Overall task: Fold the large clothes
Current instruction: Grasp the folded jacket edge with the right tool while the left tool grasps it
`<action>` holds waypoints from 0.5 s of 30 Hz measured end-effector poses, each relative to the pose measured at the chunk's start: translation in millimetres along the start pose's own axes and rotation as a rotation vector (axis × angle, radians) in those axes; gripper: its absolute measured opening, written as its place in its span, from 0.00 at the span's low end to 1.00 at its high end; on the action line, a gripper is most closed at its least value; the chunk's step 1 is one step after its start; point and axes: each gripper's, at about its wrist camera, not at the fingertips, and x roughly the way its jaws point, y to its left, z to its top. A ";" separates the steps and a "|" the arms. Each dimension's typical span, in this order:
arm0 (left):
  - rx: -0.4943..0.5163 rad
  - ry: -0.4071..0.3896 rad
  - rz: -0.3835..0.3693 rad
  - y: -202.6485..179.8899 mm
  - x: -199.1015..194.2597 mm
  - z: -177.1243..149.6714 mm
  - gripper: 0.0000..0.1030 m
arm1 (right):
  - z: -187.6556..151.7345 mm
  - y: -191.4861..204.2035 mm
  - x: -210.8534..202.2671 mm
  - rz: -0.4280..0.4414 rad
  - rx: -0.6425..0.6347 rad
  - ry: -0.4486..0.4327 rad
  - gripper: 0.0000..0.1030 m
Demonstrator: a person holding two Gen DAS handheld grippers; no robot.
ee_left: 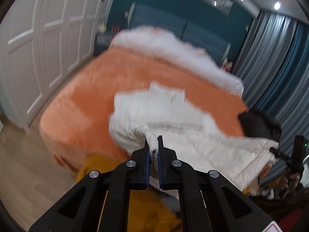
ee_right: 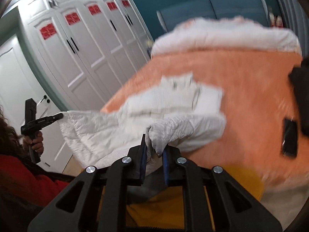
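A white quilted garment lies across the orange bed, its near edge lifted and stretched between both grippers. My left gripper is shut on a twisted bit of that edge. The right gripper shows at the far right of the left wrist view, holding the garment's other corner. In the right wrist view, my right gripper is shut on a bunched fold of the white garment. The left gripper pinches the far corner at the left, with a hand on its grip.
White wardrobe doors run along the left of the bed. A white duvet lies at the head, a black garment and a dark phone on the right side. Yellow cloth hangs below the grippers. Grey curtains hang at the right.
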 end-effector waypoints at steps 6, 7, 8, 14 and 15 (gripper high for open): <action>0.019 -0.146 0.031 -8.4 -8.5 33.8 0.03 | 33.9 17.0 -14.9 0.007 -0.028 -0.123 0.12; 0.020 -0.145 0.034 -7.8 0.2 38.6 0.02 | 38.4 13.6 -8.3 0.006 -0.010 -0.132 0.12; 0.018 -0.136 0.041 -5.3 17.5 45.6 0.02 | 41.6 9.4 -2.2 0.006 0.008 -0.139 0.12; 0.076 -0.109 0.120 4.9 114.1 81.8 0.01 | 65.1 -41.3 58.1 -0.040 0.159 -0.194 0.11; 0.084 -0.113 0.143 6.3 128.6 88.2 0.01 | 68.6 -48.7 67.8 -0.050 0.180 -0.206 0.11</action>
